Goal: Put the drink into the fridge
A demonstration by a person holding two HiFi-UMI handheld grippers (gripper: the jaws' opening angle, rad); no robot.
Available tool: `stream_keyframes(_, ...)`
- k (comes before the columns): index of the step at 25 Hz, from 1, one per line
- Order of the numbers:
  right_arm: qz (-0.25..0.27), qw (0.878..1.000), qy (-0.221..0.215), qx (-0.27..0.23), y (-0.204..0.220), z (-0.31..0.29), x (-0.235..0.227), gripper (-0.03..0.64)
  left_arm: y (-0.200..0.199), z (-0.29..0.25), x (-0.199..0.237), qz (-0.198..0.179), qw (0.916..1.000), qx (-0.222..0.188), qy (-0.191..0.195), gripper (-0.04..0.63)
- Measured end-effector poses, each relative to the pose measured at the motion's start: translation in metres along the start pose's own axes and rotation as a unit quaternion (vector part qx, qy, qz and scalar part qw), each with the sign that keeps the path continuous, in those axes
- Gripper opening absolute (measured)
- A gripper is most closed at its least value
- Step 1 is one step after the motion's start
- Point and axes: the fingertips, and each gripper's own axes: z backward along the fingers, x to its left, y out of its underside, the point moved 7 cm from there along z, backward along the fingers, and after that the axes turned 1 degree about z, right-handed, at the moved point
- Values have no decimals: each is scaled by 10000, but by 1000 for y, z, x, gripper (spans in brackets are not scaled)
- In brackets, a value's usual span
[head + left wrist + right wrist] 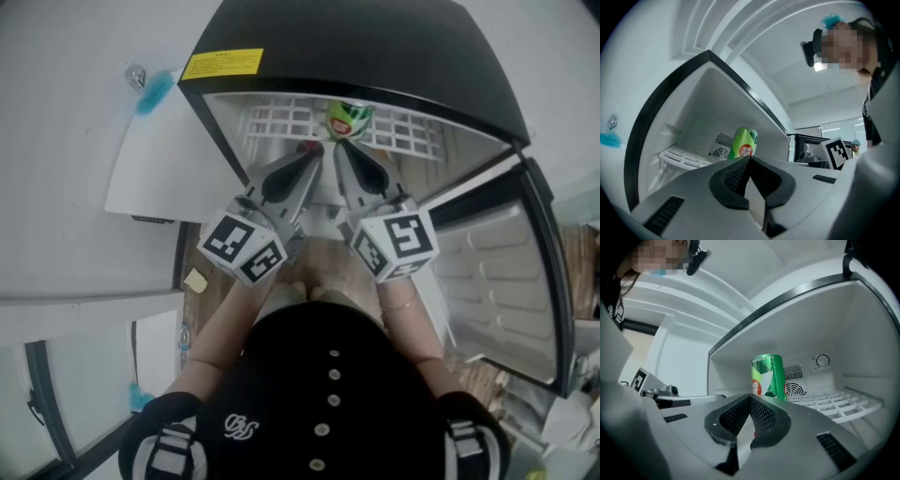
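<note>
A green drink can (349, 118) stands upright on the white wire shelf (281, 117) inside the open mini fridge (375, 47). Both grippers hover side by side just in front of the fridge opening, pointing at the can and apart from it. My left gripper (314, 150) is shut with nothing between its jaws; in the left gripper view the can (744, 143) shows just beyond its tips (749, 158). My right gripper (342, 148) is also shut and empty, and the can (768, 376) stands beyond its tips (750, 396), in front of the fan vent (793, 390).
The fridge door (506, 281) hangs open to the right. A white board (159, 169) lies to the left of the fridge, with a blue item (155, 91) behind it. The wire shelf (839, 404) extends to the can's right. The person's dark-clothed torso fills the lower head view.
</note>
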Motion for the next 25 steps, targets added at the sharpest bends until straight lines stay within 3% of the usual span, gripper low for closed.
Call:
stream_keyframes(14, -22, 9998, 175, 14, 1, -3, -6, 8, 3, -12, 4, 20, 9999, 2, -119, 6)
stream_keyframes(25, -56, 9992, 400, 5, 0, -13, -12, 8, 0, -20, 7, 22, 10000, 33, -1, 6)
